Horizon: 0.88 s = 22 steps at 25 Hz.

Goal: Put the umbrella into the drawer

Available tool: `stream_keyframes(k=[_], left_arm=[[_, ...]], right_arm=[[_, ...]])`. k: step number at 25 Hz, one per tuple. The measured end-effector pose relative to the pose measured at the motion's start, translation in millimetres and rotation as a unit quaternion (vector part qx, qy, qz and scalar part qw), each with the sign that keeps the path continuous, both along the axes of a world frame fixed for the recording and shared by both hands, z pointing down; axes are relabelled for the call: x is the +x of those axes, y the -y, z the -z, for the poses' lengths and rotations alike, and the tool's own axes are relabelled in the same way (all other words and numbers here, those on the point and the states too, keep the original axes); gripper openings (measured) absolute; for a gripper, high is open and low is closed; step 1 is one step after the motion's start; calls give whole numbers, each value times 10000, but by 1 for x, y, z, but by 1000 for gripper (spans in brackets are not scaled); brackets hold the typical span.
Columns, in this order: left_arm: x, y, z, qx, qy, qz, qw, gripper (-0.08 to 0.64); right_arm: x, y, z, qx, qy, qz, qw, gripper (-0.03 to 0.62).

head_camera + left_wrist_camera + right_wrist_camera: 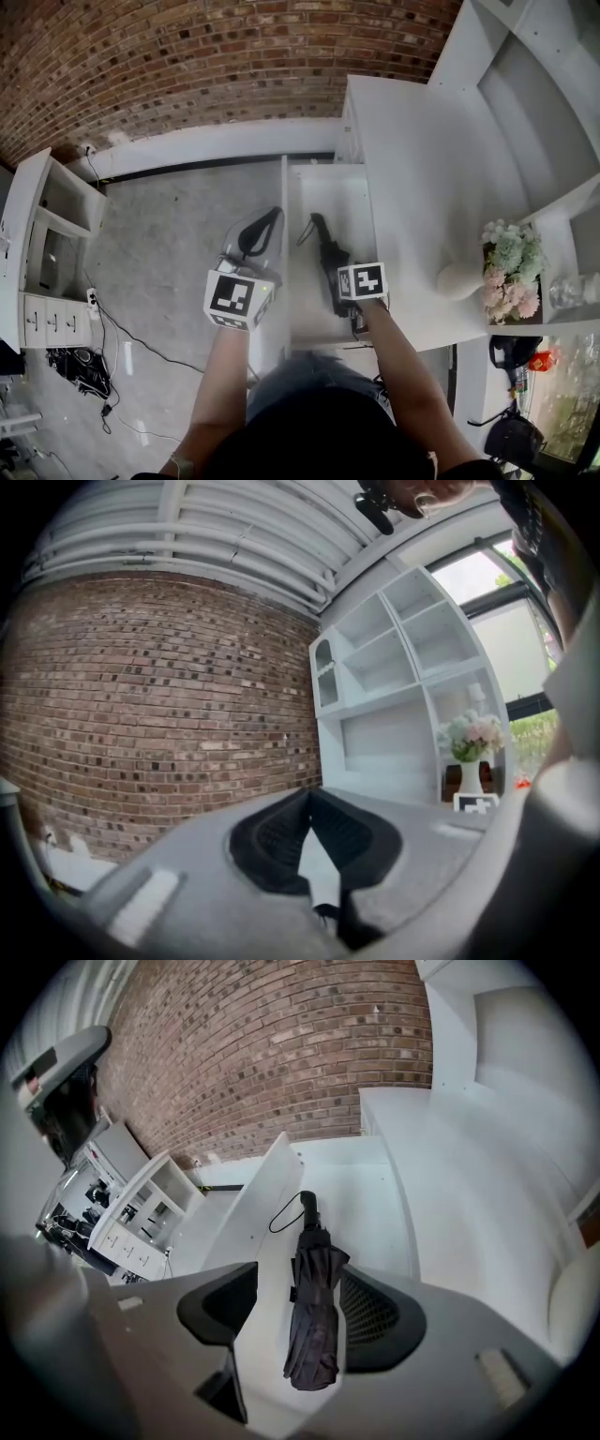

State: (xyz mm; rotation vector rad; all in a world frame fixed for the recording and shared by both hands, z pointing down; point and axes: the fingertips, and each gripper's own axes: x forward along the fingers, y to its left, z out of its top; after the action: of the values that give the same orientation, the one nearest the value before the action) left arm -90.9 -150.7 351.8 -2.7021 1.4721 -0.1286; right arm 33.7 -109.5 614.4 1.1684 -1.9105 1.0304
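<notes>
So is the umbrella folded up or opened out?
Folded up: the umbrella is a tight black bundle lying in the open drawer.

Place: a home-like room, tidily furnished.
Walls: exposed brick wall (187,66) with white skirting.
Furniture: white surface (412,187) with an open drawer (306,309); tall white shelf unit (403,658); low cabinet (52,323).
Décor: vase of flowers (511,272).
Floor: grey floor (169,234) with loose cables (122,347).

The umbrella (314,1321) is black, the drawer (339,202) white, the wall (187,66) red-brown brick, the floor (169,234) grey.
</notes>
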Motion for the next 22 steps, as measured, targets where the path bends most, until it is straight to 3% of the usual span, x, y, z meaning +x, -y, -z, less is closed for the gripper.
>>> stream_keyframes(k=[7,15,22], left_arm=[[-5,7,10,148,-126,176,9997,-6],[4,7,20,343,64,145,9993,-6],[5,5,36,529,-15,111,9985,-6]], right_arm=[[16,10,44,427,221,-121,9988,264],[38,23,104,1192,319,-369,9917,264],[54,29,176,2580,441,-353,9645,262]])
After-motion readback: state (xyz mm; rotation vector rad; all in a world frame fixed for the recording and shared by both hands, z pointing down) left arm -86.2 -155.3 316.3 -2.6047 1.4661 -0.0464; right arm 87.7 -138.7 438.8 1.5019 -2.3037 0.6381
